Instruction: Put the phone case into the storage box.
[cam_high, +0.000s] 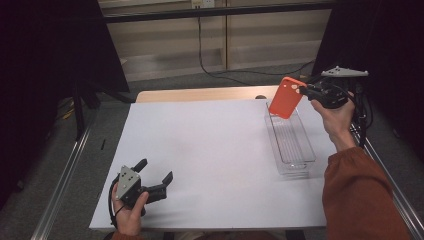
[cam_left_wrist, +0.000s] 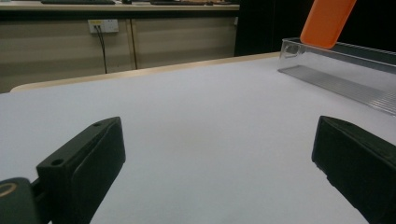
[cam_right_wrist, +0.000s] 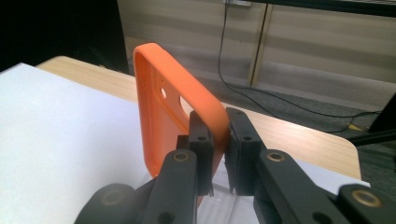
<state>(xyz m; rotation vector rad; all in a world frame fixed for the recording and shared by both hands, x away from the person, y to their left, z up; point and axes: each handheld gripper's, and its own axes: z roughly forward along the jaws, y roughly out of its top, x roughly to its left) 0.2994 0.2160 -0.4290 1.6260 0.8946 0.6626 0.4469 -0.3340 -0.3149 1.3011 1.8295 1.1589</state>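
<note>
My right gripper (cam_high: 303, 91) is clenched on the edge of an orange phone case (cam_high: 287, 97), holding it tilted in the air above the far end of a clear plastic tray (cam_high: 298, 161) at the counter's (cam_high: 200, 150) right side. My left gripper (cam_high: 156, 176) rests released at the near left, nothing between its jaws. The risk I judge: the pinch sits on a thin rim, so the case could swivel, catch the tray wall and drop outside.
</note>
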